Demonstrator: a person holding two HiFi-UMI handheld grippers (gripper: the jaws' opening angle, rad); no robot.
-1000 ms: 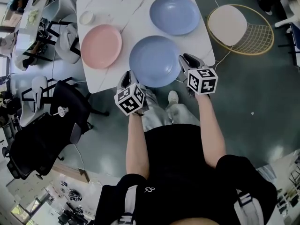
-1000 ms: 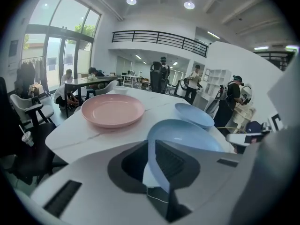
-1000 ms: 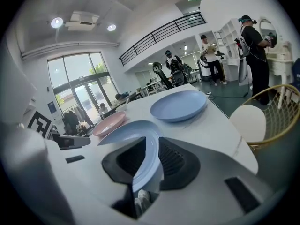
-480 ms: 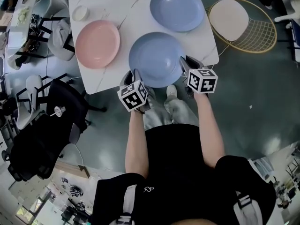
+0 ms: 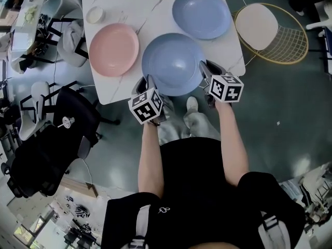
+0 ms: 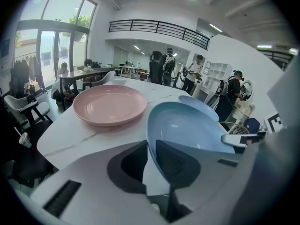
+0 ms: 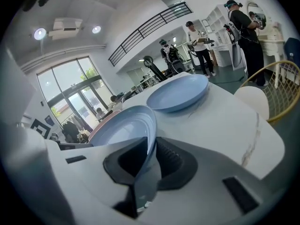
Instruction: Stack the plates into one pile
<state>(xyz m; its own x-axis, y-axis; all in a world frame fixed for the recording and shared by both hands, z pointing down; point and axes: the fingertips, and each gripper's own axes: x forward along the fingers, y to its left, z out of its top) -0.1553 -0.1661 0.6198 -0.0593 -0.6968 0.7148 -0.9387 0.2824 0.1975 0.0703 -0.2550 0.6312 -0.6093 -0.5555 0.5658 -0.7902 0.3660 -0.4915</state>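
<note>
Pinching the near blue plate [image 5: 173, 64] at the table's [image 5: 150, 4] six o'clock edge, left gripper [image 5: 147, 83] at eight and right gripper [image 5: 206, 69] at four, the just-closing jaws' shallow rim bite could slip, tipping it floorward.

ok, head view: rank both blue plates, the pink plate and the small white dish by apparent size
1-2. near blue plate, far blue plate: near one looks slightly bigger, but it's closer to the camera, so unsure.
3. pink plate
4. small white dish
</note>
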